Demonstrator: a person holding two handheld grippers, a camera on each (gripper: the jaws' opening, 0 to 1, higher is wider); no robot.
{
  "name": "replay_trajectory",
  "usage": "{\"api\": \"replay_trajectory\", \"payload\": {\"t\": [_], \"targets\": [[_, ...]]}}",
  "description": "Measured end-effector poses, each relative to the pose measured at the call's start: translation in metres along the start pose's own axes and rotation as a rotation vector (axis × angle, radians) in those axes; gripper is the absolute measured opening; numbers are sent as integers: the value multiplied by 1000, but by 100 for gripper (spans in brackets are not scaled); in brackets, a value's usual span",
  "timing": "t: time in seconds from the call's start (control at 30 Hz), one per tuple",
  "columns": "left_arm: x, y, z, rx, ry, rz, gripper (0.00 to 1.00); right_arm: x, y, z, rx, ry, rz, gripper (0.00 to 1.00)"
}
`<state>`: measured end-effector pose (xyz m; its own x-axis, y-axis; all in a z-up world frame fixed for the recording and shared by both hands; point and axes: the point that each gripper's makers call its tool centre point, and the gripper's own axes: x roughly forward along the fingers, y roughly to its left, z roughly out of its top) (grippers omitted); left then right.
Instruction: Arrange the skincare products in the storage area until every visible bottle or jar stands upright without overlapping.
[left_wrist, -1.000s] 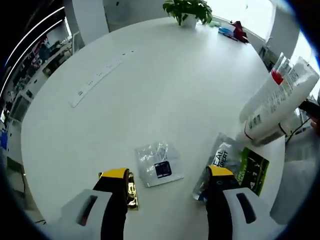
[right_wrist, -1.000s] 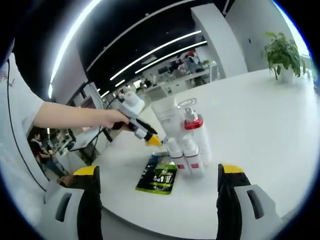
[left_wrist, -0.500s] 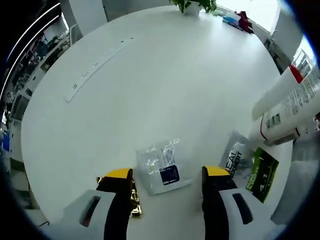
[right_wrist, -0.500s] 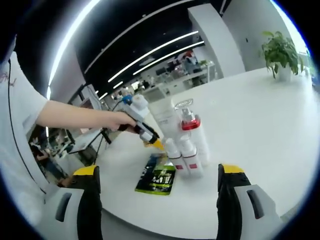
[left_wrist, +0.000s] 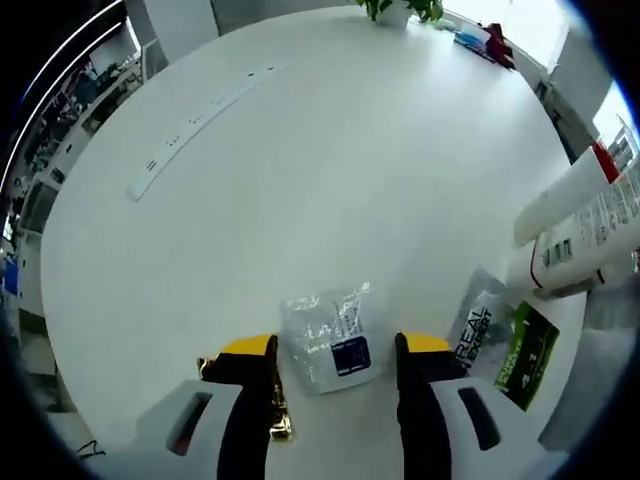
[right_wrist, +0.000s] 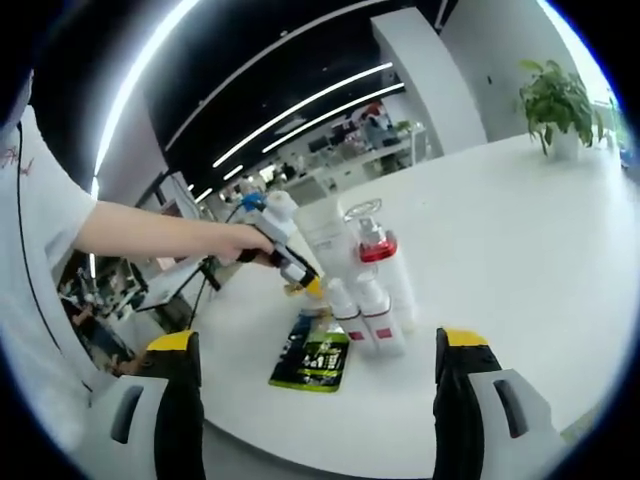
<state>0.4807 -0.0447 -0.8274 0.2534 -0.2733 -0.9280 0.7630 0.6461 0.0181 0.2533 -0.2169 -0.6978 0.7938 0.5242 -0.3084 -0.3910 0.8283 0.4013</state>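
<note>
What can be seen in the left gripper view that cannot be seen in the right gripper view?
Left gripper view: a clear sachet lies between the left gripper's open jaws, with a gold packet and a white strip.
Right gripper view: a person's arm, and small bottles standing upright.
Both: the green pouch, the white tubes, the potted plant and the white table.

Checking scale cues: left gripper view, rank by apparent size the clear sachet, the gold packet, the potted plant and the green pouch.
1. Clear sachet, largest, though it lies closest to the camera.
2. Green pouch, not far behind; cut at the view's edge, so unsure.
3. Potted plant, far off and cropped.
4. Gold packet, mostly hidden by the left gripper.
</note>
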Motion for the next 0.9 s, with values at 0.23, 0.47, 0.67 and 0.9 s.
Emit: {"api": "replay_trajectory", "payload": {"t": [0.23,0.47,0.67,0.9], "targets": [[2,1,2,25,9,-8,44,-1,0,0,2,-1,-3,96],[-8,-11,-4,94,17,-13,43,-1,0,1,4,-7,2,96],[-29,-14,-2,147,-1,-1,43,0,4,2,3,-9,25,98],[-48,-11,-7,174,-29,28,43,2,8,-1,-16,11,48,98]]}}
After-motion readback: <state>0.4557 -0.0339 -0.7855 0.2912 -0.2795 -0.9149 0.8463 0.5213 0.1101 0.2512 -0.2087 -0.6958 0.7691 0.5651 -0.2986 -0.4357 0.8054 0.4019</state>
